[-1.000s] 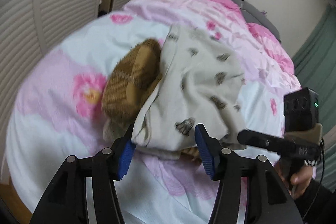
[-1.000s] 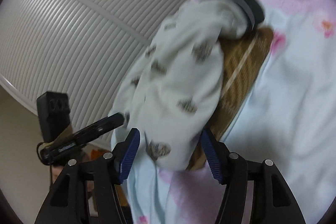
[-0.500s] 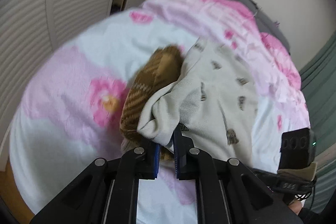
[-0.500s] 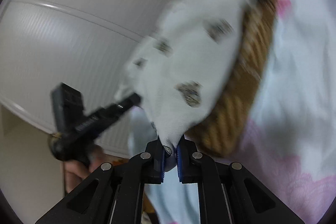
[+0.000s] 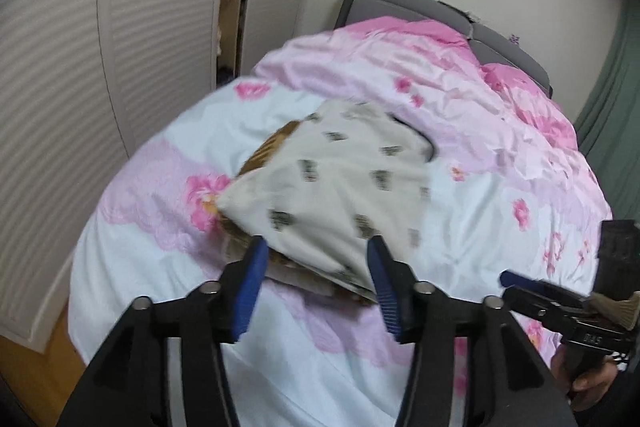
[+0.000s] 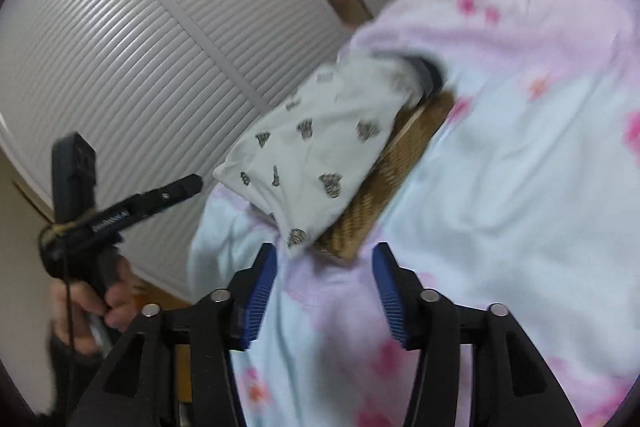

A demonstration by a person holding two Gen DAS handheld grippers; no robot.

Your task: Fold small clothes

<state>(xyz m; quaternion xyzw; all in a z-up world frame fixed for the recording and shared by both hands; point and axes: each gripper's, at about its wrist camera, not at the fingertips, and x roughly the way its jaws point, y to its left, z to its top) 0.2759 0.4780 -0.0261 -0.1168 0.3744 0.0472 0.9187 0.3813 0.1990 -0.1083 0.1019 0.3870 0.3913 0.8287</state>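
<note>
A white garment with small dark prints [image 5: 340, 187] lies folded over a brown plaid garment [image 5: 268, 147] on the pink floral bed cover [image 5: 500, 187]. My left gripper [image 5: 318, 279] hovers just short of its near edge. The jaws are opening, and the pads touch no cloth. In the right wrist view the white garment [image 6: 312, 147] covers most of the brown plaid garment [image 6: 384, 195], a dark band at its far end. My right gripper [image 6: 326, 275] is also opening, with only bed cover between its fingers. Each gripper shows in the other's view: right gripper [image 5: 508, 279], left gripper [image 6: 196, 183].
White louvred closet doors [image 5: 80, 67] stand close along the bed's left side, with wooden floor [image 5: 36, 367] below. A grey headboard [image 5: 440, 15] and a green curtain [image 5: 616, 99] bound the far end. A hand [image 6: 100, 303] holds the left gripper.
Half a second ago both grippers were shut on edges of the white garment. Both have let go and drawn back and up; the garment now lies flat on the brown one.
</note>
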